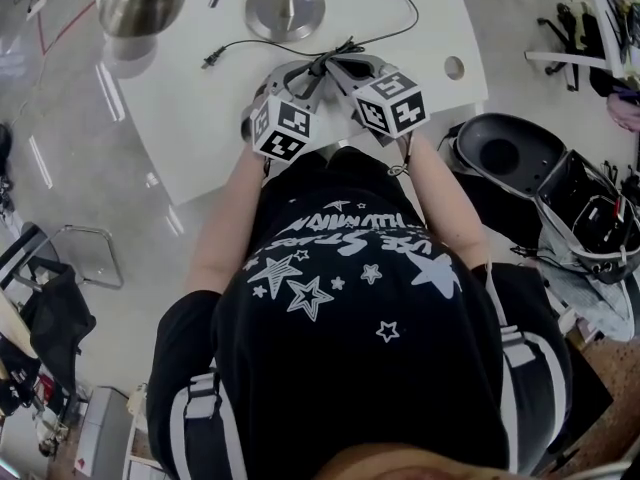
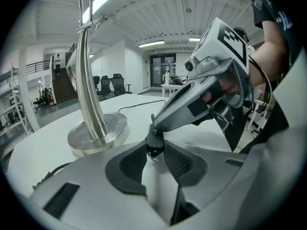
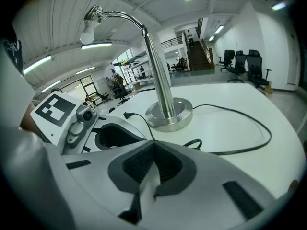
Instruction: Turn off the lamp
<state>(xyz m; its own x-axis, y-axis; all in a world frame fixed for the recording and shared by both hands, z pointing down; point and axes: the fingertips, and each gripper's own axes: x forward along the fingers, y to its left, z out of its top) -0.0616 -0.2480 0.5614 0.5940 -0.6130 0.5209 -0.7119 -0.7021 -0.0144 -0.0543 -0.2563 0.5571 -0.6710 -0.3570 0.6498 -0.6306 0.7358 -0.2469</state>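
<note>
A chrome desk lamp (image 1: 285, 8) stands at the far side of the white table (image 1: 200, 138), and its curved neck and bulb (image 3: 88, 30) show in the right gripper view. Its black cord (image 3: 230, 147) loops over the table and carries a small black in-line switch (image 2: 153, 141). My left gripper (image 2: 155, 153) is shut on that switch, with a pad on each side. My right gripper (image 2: 156, 126) comes down from the right, its jaws shut, and its tip rests on top of the switch. In the head view both grippers, left (image 1: 311, 72) and right (image 1: 337, 66), meet at the cord.
The cord's plug (image 1: 210, 61) lies loose on the table left of the grippers. A round hole (image 1: 455, 67) sits near the table's right edge. A black tub (image 1: 505, 153) and cluttered gear stand on the floor to the right. Office chairs (image 3: 240, 61) stand far back.
</note>
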